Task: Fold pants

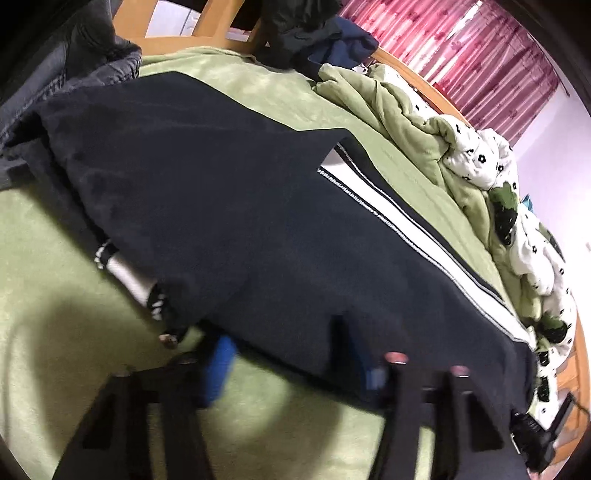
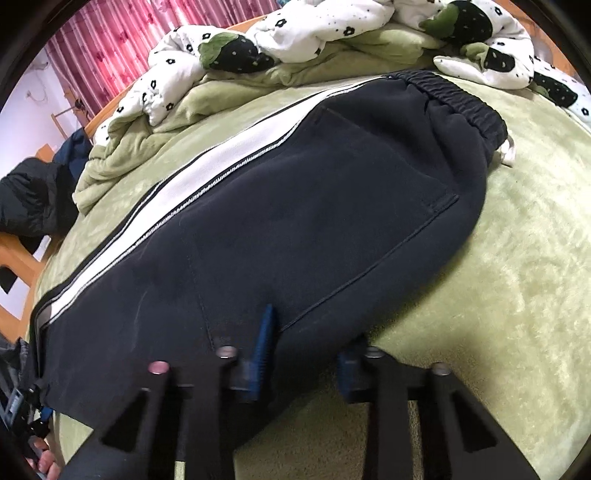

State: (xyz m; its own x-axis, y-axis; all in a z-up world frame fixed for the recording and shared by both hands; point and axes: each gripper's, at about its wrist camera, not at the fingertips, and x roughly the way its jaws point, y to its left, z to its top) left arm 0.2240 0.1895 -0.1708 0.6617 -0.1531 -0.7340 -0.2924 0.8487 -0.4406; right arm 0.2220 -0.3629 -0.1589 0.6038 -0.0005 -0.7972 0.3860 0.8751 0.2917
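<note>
Dark navy track pants (image 1: 229,206) with a white side stripe lie folded lengthwise on a green bed cover (image 1: 55,258). In the right wrist view the pants (image 2: 295,206) show the elastic waistband (image 2: 465,99) at the far right and a back pocket. My left gripper (image 1: 295,354) is open at the pants' near edge, its blue-padded fingers (image 1: 218,365) spread and partly under the cloth. My right gripper (image 2: 306,354) is open at the near edge by the seat seam, one blue pad (image 2: 264,332) on the fabric.
A rumpled green and white flowered quilt (image 2: 295,33) lies along the far side of the bed. Dark clothes (image 1: 325,33) are piled by the wooden bed frame. Grey garments (image 1: 55,81) lie at the left. Red curtains (image 1: 480,48) hang behind.
</note>
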